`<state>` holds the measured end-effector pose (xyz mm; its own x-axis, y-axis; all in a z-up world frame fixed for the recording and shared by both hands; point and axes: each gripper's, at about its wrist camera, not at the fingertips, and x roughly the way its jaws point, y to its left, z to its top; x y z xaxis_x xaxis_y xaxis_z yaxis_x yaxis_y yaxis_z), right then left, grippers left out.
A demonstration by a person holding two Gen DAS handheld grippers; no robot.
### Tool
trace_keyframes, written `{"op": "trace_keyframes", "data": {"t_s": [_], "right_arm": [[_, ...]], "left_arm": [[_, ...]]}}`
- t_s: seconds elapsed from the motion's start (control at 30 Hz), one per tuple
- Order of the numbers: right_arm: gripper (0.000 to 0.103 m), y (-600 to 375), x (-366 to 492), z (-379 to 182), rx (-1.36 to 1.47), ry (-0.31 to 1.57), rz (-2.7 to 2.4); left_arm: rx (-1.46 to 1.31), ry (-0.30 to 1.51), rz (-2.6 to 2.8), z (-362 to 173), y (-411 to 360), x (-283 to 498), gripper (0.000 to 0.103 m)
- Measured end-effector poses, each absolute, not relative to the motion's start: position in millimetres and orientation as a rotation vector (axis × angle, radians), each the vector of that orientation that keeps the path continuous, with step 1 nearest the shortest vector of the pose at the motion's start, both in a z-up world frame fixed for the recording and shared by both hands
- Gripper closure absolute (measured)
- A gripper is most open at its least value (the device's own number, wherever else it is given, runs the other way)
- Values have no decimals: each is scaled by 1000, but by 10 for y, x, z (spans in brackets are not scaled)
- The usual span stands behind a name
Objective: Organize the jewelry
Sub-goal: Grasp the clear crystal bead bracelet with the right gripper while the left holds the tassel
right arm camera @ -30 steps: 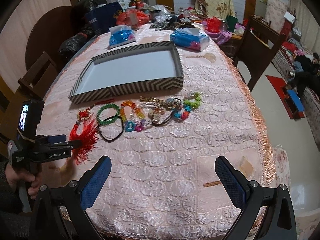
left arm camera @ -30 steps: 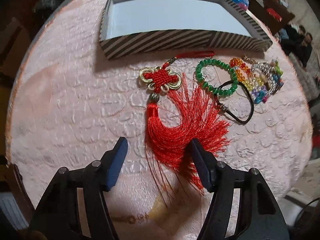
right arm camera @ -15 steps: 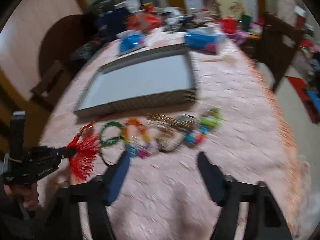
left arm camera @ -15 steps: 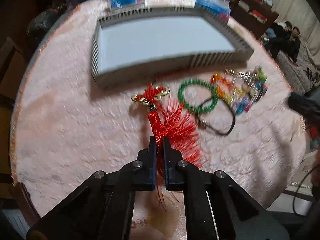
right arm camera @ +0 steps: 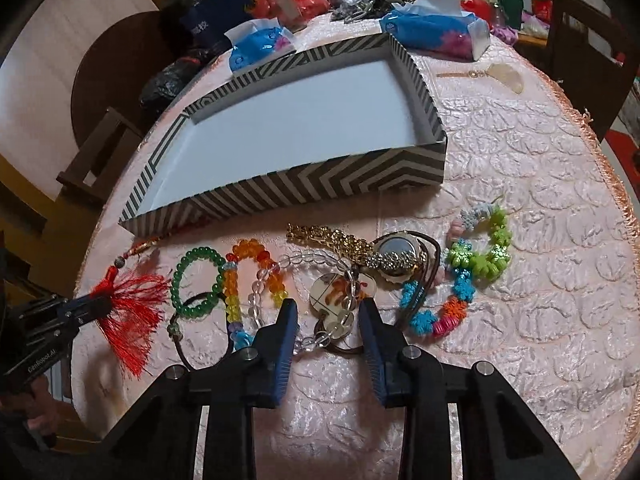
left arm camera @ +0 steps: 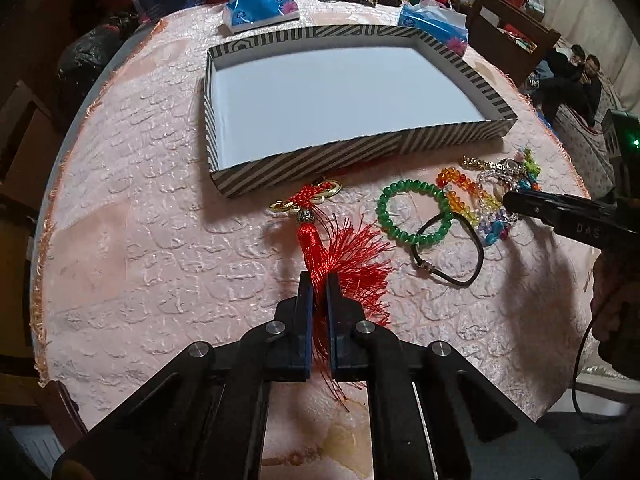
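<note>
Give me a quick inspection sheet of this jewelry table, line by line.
Surface: round table, pink embossed cloth.
Job's things: empty striped tray; red tassel knot charm; green bead bracelet; rainbow bead bracelet; flower bracelet; gold chain.
Clutter: blue tissue packs.
Grippers: left gripper shut on tassel; right gripper closing around a round pendant, pads not touching.
Cables: black cable.
Surroundings: wooden chairs, seated people.

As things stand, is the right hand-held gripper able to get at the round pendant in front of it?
Probably yes: the right hand-held gripper, jaws closing, straddles the round pendant, though the clear bead bracelet lies partly across.
</note>
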<state>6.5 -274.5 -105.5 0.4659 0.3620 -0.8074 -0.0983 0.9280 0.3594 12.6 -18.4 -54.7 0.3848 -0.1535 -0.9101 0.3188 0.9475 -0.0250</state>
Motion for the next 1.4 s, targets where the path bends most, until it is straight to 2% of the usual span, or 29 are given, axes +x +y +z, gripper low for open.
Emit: {"op": "trace_keyframes", "data": {"t_s": [0.03, 0.07, 0.23, 0.67, 0.77, 0.97, 1.2, 1.3, 1.4], "right_arm": [[75, -2740, 68, -1055, 273, 1052, 288], [84, -2727, 70, -1051, 261, 1052, 288], [89, -2724, 46, -1024, 243, 1048, 270], [90, -2813, -291, -578, 292, 944, 282], [90, -2816, -316, -639, 280, 962, 281], [91, -2874, -396, -1049, 234, 1115, 212], [91, -3084, -512, -1096, 367, 1088, 196], [89, -3086, -529, -1080, 356, 1083, 194], [77, -2999, -529, -1063, 316, 1073, 214]], "left_arm": [[164, 1139, -305, -554, -191, 141, 99], [164, 1139, -310, -556, -196, 146, 99], [158, 1140, -316, -555, -183, 157, 99], [113, 1091, -364, -335, -162, 123, 99], [112, 1091, -367, -332, -164, 121, 99], [110, 1094, -373, -331, -155, 98, 99], [118, 1102, -383, -347, -188, 55, 99], [124, 1106, -386, -355, -207, 46, 99], [127, 1113, -385, -369, -215, 38, 99]]}}
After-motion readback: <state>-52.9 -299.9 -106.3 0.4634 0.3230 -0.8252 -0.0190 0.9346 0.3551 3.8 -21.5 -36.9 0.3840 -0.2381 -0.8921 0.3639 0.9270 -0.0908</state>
